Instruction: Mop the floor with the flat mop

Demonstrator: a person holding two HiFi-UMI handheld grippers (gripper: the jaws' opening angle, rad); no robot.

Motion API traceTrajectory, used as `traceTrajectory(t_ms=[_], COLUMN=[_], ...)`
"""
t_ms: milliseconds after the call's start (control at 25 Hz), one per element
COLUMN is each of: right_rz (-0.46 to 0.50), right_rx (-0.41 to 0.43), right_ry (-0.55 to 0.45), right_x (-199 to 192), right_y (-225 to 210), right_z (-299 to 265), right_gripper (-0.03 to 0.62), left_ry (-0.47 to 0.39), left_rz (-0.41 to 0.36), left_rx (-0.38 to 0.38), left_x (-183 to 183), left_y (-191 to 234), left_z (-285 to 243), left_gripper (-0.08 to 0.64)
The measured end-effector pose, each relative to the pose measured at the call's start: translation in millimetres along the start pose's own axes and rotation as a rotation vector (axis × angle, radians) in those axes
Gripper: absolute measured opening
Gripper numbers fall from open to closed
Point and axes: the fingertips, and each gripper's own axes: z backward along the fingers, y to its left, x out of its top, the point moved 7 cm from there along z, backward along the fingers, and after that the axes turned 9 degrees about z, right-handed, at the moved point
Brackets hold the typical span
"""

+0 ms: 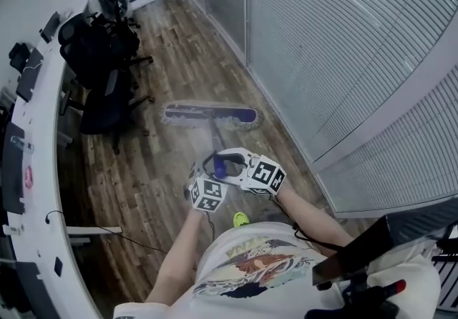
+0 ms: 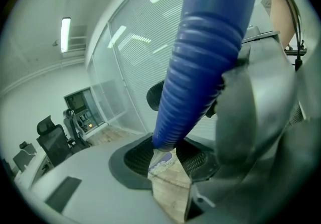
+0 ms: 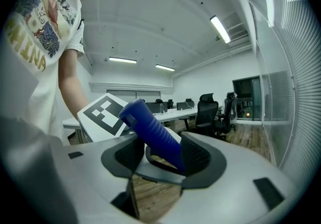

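The flat mop rests pad-down on the wood floor, well ahead of both tongs. Its blue ribbed grip runs back between them. The left gripper and the right gripper, close beside each other, are each clamped on that grip. Black office chairs stand off to their left. The person's shirt reads "HINA".
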Motion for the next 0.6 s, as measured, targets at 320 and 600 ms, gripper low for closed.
traceTrajectory(t_ms=[320, 600], right_rz=[-0.014, -0.042], right_rx=[0.019, 0.006], right_ry=[0.015, -0.055], right_x=[-3, 1], right_y=[126, 237], right_z=[95, 177], right_gripper=[0.221, 0.221], left_ry=[0.021, -0.012], left_rz=[0.014, 0.058], left_rx=[-0.009, -0.001], left_x=[-10, -18], left_y=[-137, -254], left_z=[78, 153], left_gripper=[0.126, 0.126])
